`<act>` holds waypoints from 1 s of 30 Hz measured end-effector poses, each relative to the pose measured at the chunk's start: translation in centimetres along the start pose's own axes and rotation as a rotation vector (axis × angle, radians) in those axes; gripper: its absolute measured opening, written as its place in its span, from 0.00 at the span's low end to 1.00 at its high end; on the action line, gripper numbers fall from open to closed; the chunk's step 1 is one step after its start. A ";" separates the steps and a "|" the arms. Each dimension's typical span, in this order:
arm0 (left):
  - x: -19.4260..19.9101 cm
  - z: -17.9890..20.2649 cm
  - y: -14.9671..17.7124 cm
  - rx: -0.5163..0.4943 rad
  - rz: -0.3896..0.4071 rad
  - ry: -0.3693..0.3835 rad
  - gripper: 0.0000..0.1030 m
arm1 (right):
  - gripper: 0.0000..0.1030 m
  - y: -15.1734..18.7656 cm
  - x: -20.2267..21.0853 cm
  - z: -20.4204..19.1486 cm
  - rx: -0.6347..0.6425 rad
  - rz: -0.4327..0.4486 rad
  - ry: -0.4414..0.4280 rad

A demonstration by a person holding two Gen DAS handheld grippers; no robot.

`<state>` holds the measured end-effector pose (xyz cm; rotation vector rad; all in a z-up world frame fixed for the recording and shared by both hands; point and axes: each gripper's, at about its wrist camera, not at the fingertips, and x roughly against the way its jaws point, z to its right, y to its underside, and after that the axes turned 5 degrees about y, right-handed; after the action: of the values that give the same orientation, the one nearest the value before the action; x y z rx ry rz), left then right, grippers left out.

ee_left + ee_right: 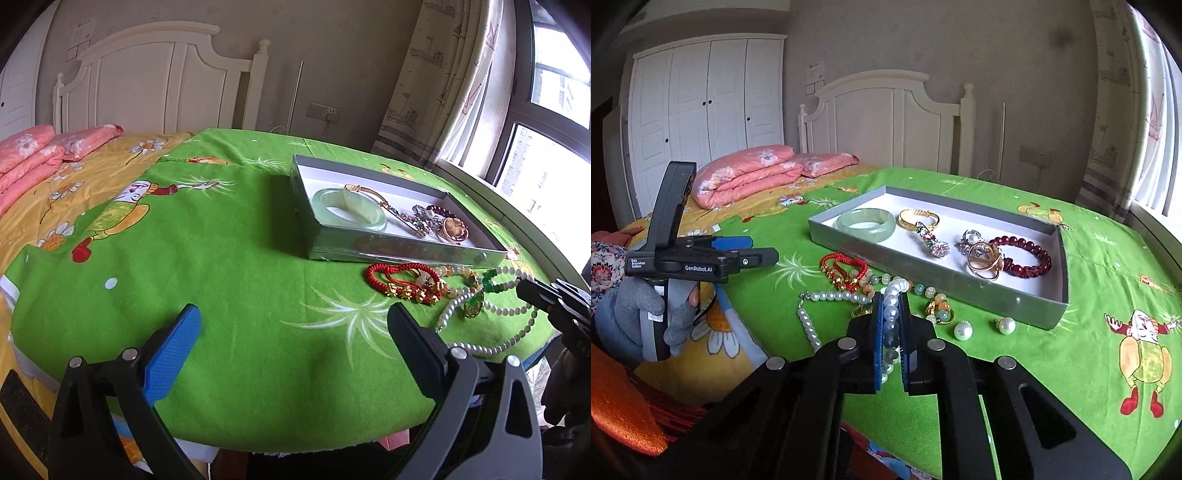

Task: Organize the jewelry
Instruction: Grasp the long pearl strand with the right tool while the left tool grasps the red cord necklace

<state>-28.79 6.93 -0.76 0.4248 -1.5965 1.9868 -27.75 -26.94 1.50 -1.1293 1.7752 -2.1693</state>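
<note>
Right gripper [891, 332] is clamping the pearl necklace [812, 299] lengthwise between its pads, grey box [997, 291] lying just ahead near the blanket's window edge, left gripper [295, 347] idling open.

- Bed cover [1089, 277]: bright green, printed with white grass sprigs and cartoon figures in yellow and red.
- Box [849, 236]: grey walls, white inside.
- Bangle [866, 221]: pale translucent green.
- Bead bracelet [1030, 254]: dark red.
- Pearl necklace [827, 296]: white.
- Cord bracelet [391, 275]: red with gold charms.
- Folded quilt [750, 177]: pink, flowered.
</note>
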 end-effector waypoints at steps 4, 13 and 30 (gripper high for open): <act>0.1 1.6 0.0 -0.024 -0.008 0.057 0.89 | 0.09 -1.4 1.5 1.1 -0.031 0.066 0.031; -2.5 7.3 -1.0 -0.120 -0.062 0.186 0.70 | 0.09 -3.3 4.6 4.3 -0.092 0.153 0.088; -5.4 9.0 -3.3 -0.131 -0.092 0.207 0.00 | 0.09 -2.4 5.4 5.6 -0.147 0.170 0.083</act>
<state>-23.32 -2.47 0.98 0.2291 -1.5366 1.7832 -27.32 -33.49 6.35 -0.8896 2.0137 -2.0445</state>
